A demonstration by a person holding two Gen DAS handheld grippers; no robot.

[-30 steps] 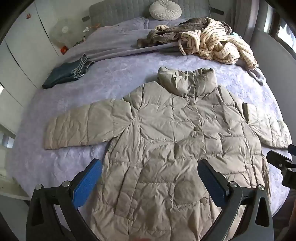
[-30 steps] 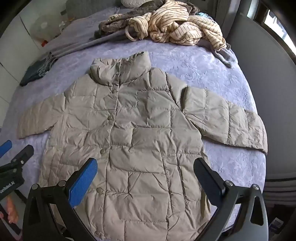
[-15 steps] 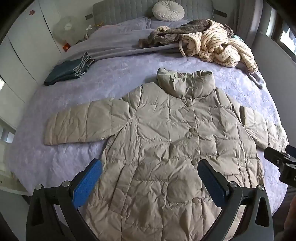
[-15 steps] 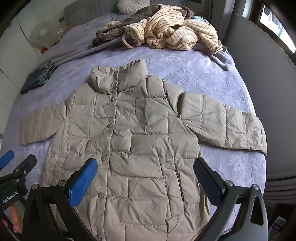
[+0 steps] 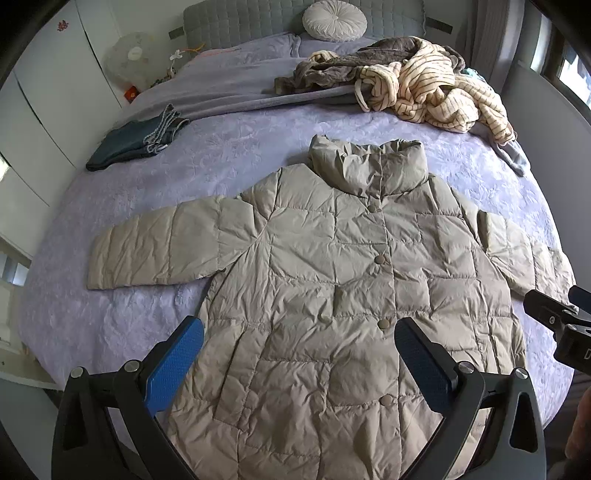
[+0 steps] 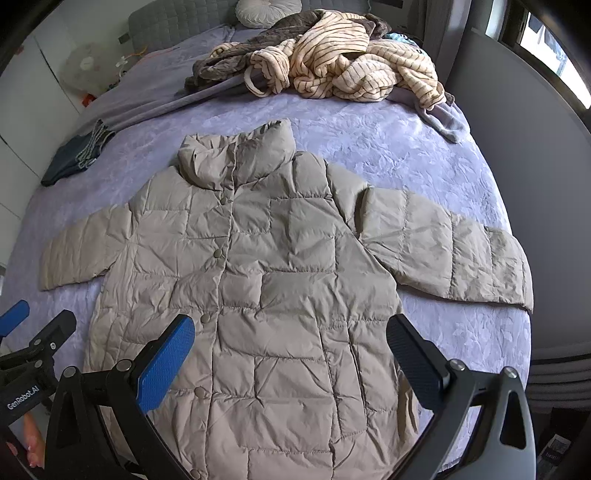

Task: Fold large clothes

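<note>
A beige quilted puffer coat [image 5: 332, 280] lies flat and face up on the lavender bed, buttoned, collar toward the headboard, both sleeves spread out to the sides. It also fills the right wrist view [image 6: 266, 280]. My left gripper [image 5: 299, 365] is open and empty, held above the coat's lower half. My right gripper [image 6: 291, 358] is open and empty, also above the lower half. The right gripper shows at the right edge of the left wrist view [image 5: 557, 325], and the left gripper at the left edge of the right wrist view [image 6: 33, 343].
A heap of striped cream and brown clothes [image 5: 413, 88] lies at the far right of the bed [image 5: 229, 155]. Folded dark jeans [image 5: 136, 140] lie at the far left. A round pillow [image 5: 334, 18] rests by the headboard. White wardrobes stand left; a grey wall [image 6: 517, 155] runs right.
Both grippers have pulled back and risen a little, so the coat sits lower and smaller in both views. The coat has not moved. Both grippers stay open.
</note>
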